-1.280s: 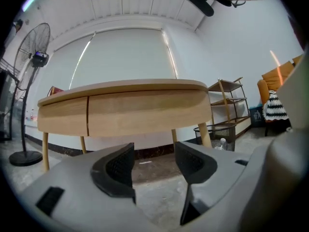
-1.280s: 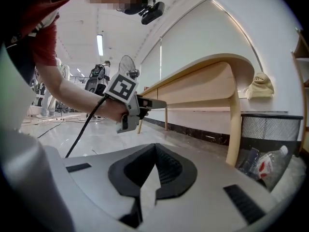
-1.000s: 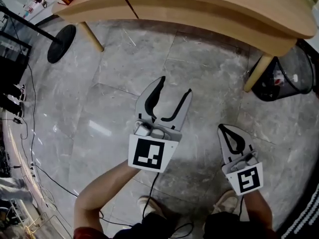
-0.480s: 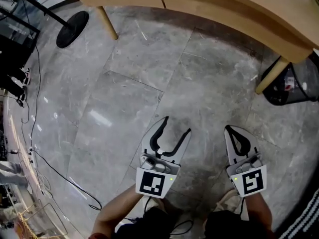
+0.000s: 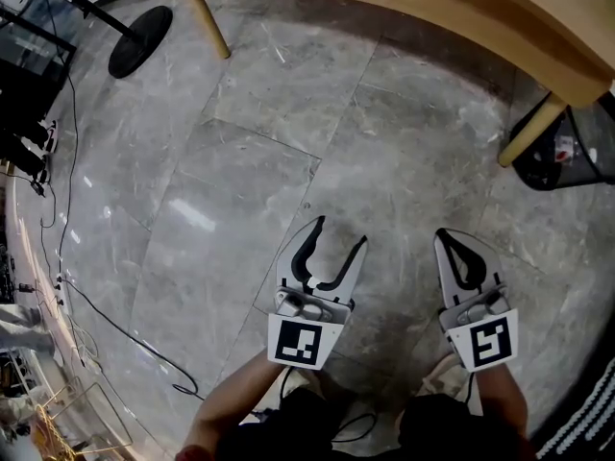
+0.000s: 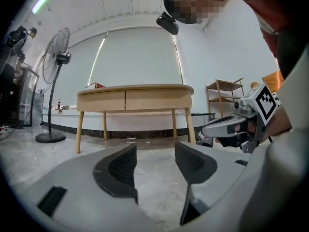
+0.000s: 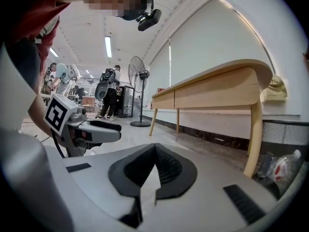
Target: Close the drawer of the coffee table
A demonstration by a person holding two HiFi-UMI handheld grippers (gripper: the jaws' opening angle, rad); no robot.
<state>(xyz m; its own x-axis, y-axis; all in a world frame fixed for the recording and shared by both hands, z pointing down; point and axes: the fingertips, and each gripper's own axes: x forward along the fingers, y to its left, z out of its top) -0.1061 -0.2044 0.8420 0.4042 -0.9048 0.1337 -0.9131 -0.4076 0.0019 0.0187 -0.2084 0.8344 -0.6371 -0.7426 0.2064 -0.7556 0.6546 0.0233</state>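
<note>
Up at the top edge of the head view, the light wooden counter (image 5: 461, 3) on its slanted legs is sliding out of shot. A second ago far more of its curved top was showing; now only a strip is left. That's the person backing off across the grey marble floor (image 5: 240, 181). The tools drop with it. The left tool (image 5: 340, 232), near the middle of the frame a second ago, now sits low and centre. The right tool (image 5: 445, 241) has sunk a little at lower right, near the left one but apart from it. The black round fan base (image 5: 139, 41) at upper left has drifted upward too.

No change in the jaws. The left tool is spread wide with only bare floor showing between them, and the right tool is pinched together on nothing. Neither touches the counter, and both are well clear of it.

And the drawer? At the centre of the left gripper view, the two flat drawer fronts (image 6: 157, 99) sit side by side under the top. Both look flush with the frame, nothing sticking out. My read is that the drawer is already closed and this is the retreat, so there's nothing left to push. From this far back, though, a slight gap would be hard to catch.
</note>
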